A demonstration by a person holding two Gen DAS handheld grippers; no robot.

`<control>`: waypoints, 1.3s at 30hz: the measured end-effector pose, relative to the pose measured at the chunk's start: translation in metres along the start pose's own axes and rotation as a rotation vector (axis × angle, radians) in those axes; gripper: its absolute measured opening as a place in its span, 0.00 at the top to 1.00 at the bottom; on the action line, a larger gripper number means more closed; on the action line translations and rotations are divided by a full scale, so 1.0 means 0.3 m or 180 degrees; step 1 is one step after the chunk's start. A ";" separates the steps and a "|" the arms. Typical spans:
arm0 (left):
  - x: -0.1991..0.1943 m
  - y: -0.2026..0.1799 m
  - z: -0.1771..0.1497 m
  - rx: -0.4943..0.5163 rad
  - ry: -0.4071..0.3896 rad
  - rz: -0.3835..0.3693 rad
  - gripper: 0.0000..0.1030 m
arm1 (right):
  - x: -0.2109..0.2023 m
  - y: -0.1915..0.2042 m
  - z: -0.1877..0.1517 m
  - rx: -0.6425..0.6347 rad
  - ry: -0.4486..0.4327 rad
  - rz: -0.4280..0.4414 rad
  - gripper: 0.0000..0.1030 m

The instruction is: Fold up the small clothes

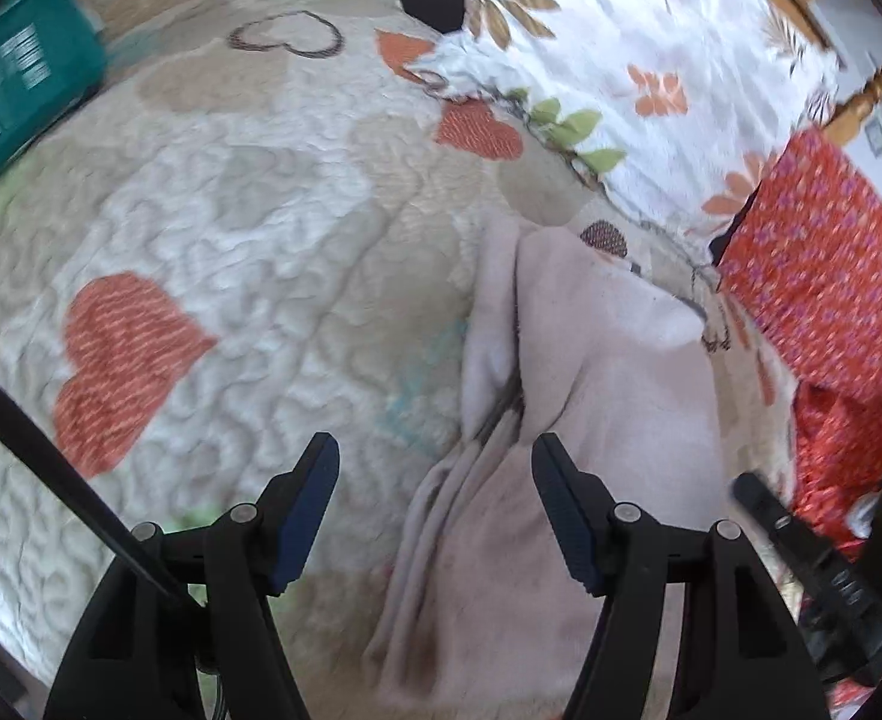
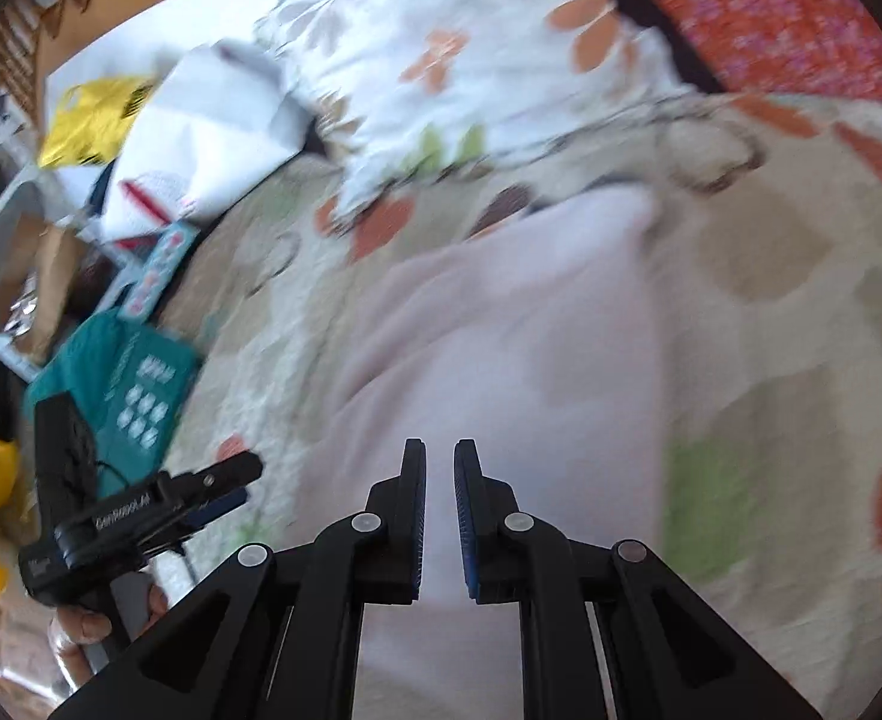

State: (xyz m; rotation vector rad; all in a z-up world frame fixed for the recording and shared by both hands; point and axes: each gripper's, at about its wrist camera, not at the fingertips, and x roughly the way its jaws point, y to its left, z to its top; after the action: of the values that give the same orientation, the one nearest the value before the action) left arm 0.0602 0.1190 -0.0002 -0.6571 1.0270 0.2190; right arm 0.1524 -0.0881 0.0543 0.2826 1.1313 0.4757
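With our left hand-held gripper (image 1: 435, 456) spread wide and empty over the pale pink garment (image 1: 591, 420) lying just ahead on the bed quilt (image 1: 231, 210), and our right hand-held gripper (image 2: 440, 462) nearly closed on nothing, we judged pinching one rumpled edge cleanly was best.

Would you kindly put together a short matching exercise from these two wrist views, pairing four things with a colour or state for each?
Things:
1. left gripper
2. right gripper
3. pale pink garment
4. box at the quilt's edge

Colours or states:
A. teal with white print
B. fingers wide apart, nothing between them
C. lying partly folded on the heart-patterned quilt
D. fingers nearly closed, a narrow gap left between them

Pairs: 1-B, 2-D, 3-C, 4-A
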 end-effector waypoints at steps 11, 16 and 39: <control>0.037 0.069 -0.128 -0.0591 0.0340 -0.0310 0.42 | 0.260 0.244 0.231 -0.0715 0.0498 0.0018 0.50; 0.036 0.053 -0.145 -0.0528 0.0253 -0.0237 0.42 | 0.483 0.336 0.249 -0.0905 0.0813 -0.0279 0.50; 0.040 0.011 -0.172 -0.0141 0.0220 -0.0084 0.39 | 0.487 0.300 0.396 -0.0526 0.0610 -0.0066 0.79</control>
State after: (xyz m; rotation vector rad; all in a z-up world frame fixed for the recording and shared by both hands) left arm 0.0277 0.0889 -0.0297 -0.7221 1.0815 0.1976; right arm 0.2909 0.0654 0.0266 0.0821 1.2717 0.5838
